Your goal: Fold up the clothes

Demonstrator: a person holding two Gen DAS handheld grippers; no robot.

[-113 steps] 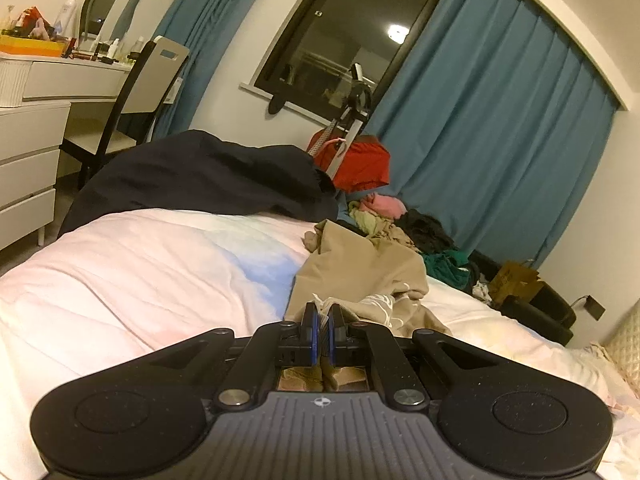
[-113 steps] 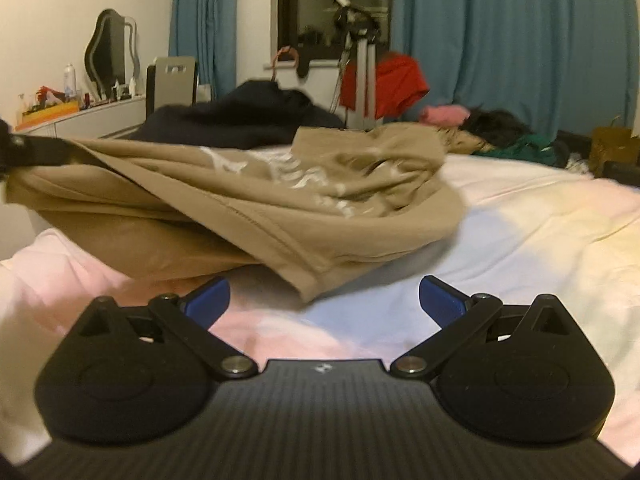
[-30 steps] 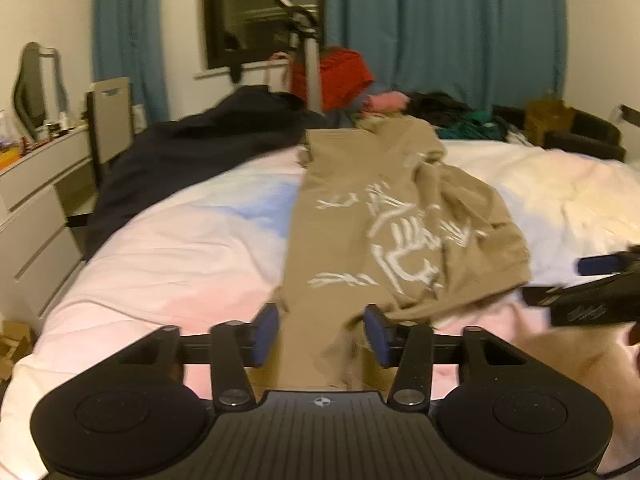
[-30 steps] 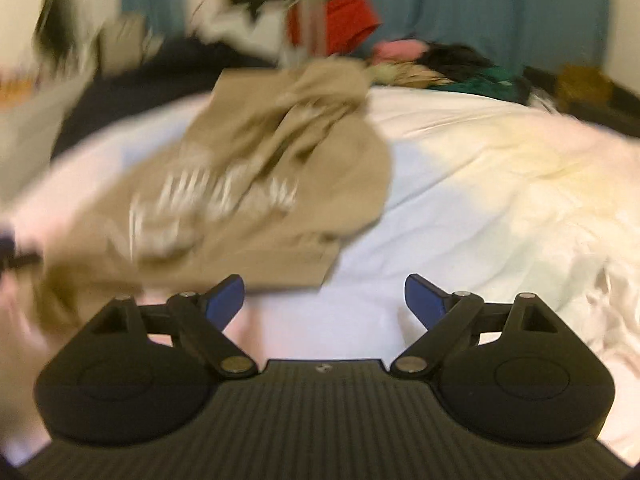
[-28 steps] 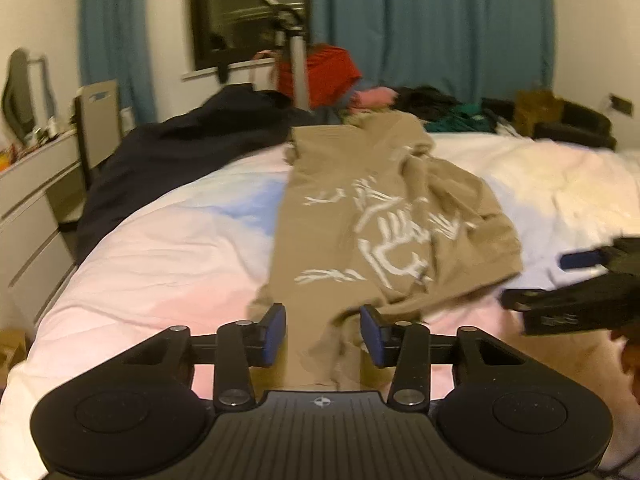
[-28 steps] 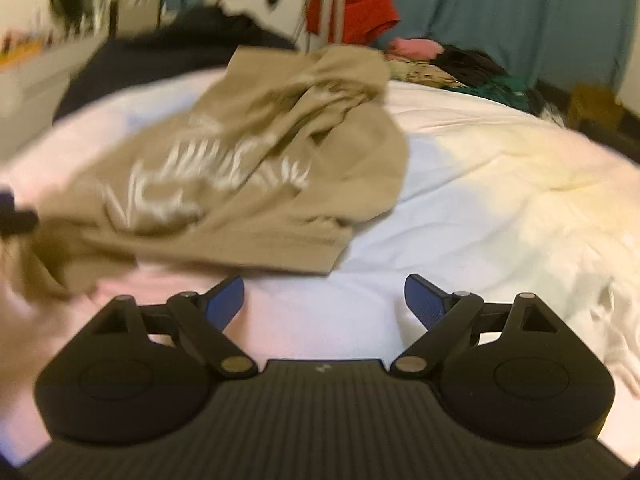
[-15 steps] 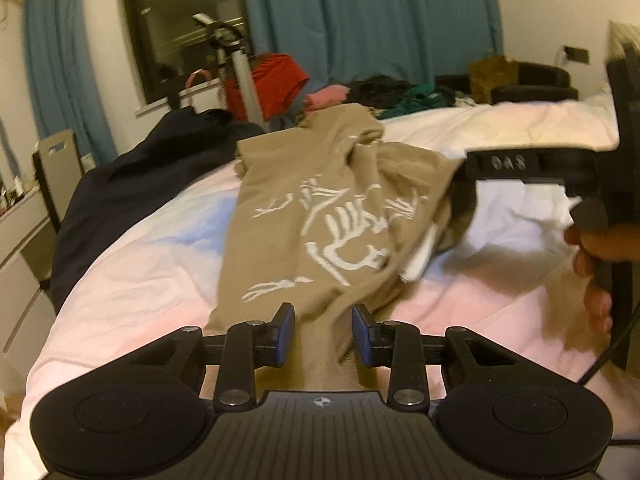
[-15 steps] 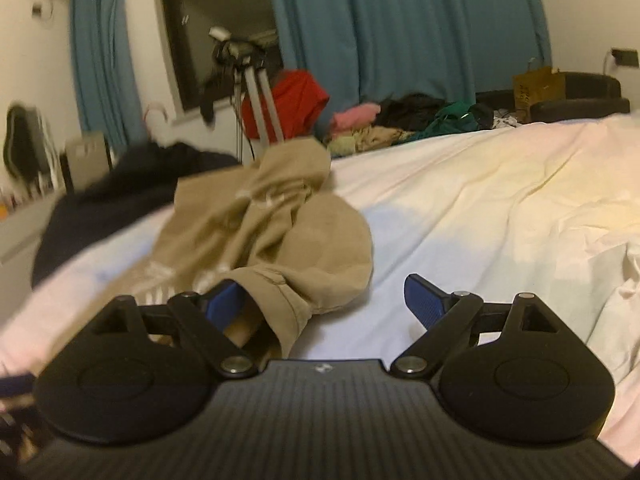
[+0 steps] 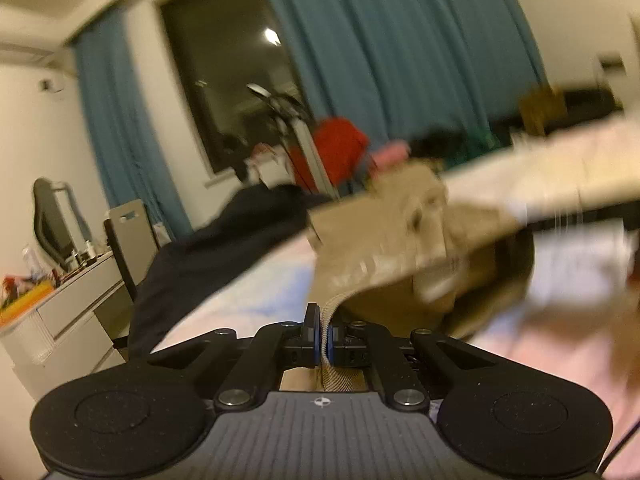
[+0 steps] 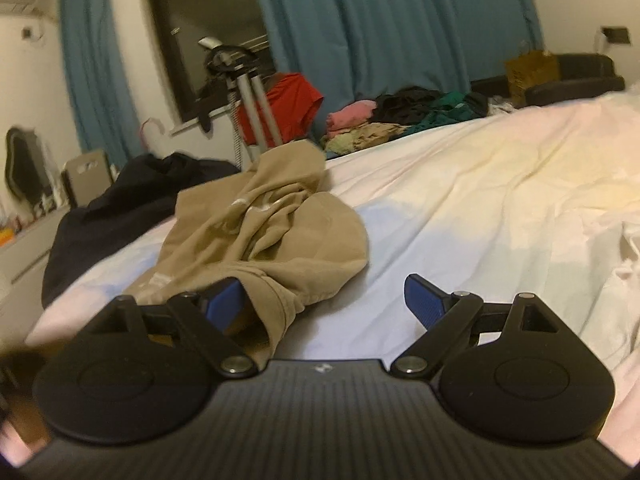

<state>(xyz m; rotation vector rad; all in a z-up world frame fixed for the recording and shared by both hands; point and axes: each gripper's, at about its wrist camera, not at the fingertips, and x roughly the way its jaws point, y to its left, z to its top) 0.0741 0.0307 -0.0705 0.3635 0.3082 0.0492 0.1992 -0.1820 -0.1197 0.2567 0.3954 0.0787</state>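
A tan hoodie [image 10: 264,232] with a white print lies crumpled on the pale bedsheet [image 10: 500,184]. My left gripper [image 9: 323,332] is shut on the hoodie's ribbed hem [image 9: 332,312], and the cloth [image 9: 400,248] rises from it, blurred by motion. My right gripper [image 10: 324,300] is open. A hemmed edge of the hoodie [image 10: 276,308] lies between its jaws, just beside the left fingertip [image 10: 224,300]. The right fingertip [image 10: 424,296] is over bare sheet.
A black garment [image 10: 132,196] lies on the bed's far left. A heap of clothes [image 10: 400,116] sits past the bed's far edge by the blue curtains [image 10: 380,24]. A tripod with a red garment [image 10: 280,108] stands near the window. A white dresser [image 9: 60,312] and chair are at left.
My left gripper has shut on the hoodie's hem and lifted it; the view has tilted up. My right gripper stays open at the hoodie's right edge.
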